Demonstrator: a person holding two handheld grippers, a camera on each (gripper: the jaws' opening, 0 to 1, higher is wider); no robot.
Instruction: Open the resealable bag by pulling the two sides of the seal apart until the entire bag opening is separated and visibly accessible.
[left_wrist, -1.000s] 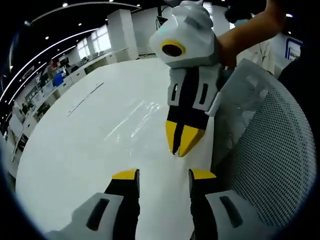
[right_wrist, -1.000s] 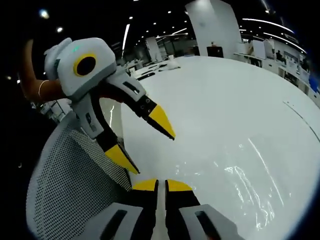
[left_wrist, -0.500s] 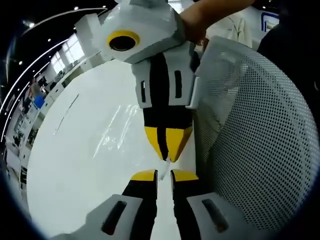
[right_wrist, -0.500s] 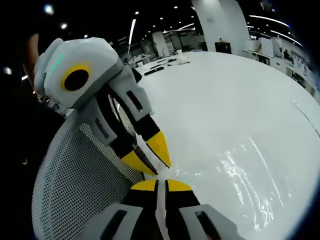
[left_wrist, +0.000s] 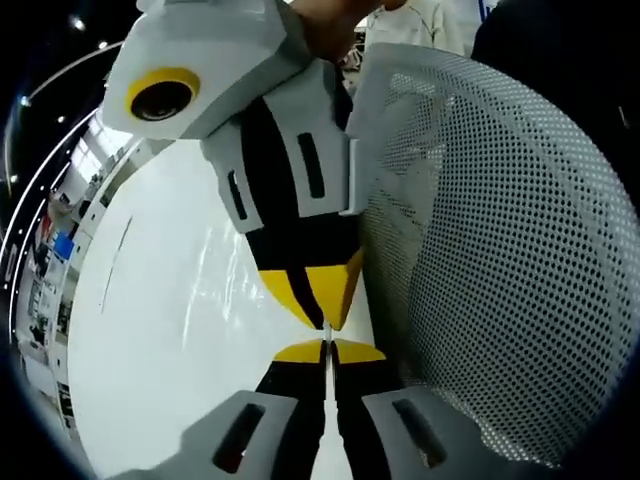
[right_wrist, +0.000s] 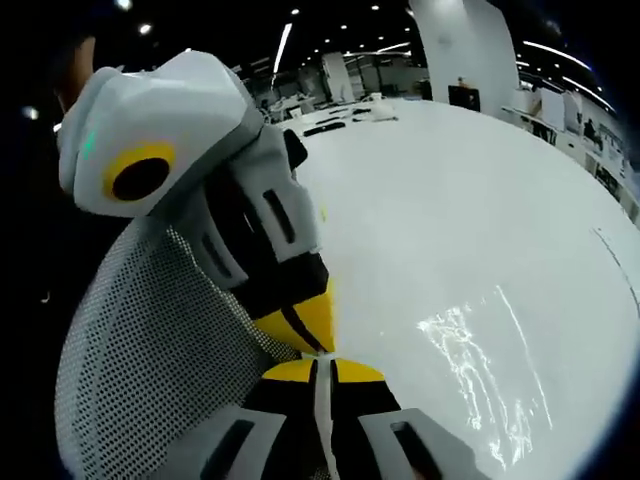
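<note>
The clear resealable bag (left_wrist: 205, 285) lies flat on the white table (left_wrist: 140, 350) and shows mostly as glints (right_wrist: 480, 385). In the left gripper view my left gripper (left_wrist: 326, 350) is shut on a thin pale strip of the bag's edge. My right gripper (left_wrist: 318, 308) comes down from above and meets it tip to tip, its jaws together. In the right gripper view my right gripper (right_wrist: 319, 368) is shut on the same pale edge, and the left gripper (right_wrist: 312, 340) reaches in from the upper left, closed right against it.
A grey mesh chair back (left_wrist: 490, 250) stands close beside both grippers at the table's edge (right_wrist: 140, 360). A person's hand (left_wrist: 330, 12) holds the right gripper. Desks and ceiling lights lie far off behind the table.
My left gripper's jaws went from wide apart to shut on the bag's edge. The two grippers drew together until their tips meet. The right gripper stayed shut.
</note>
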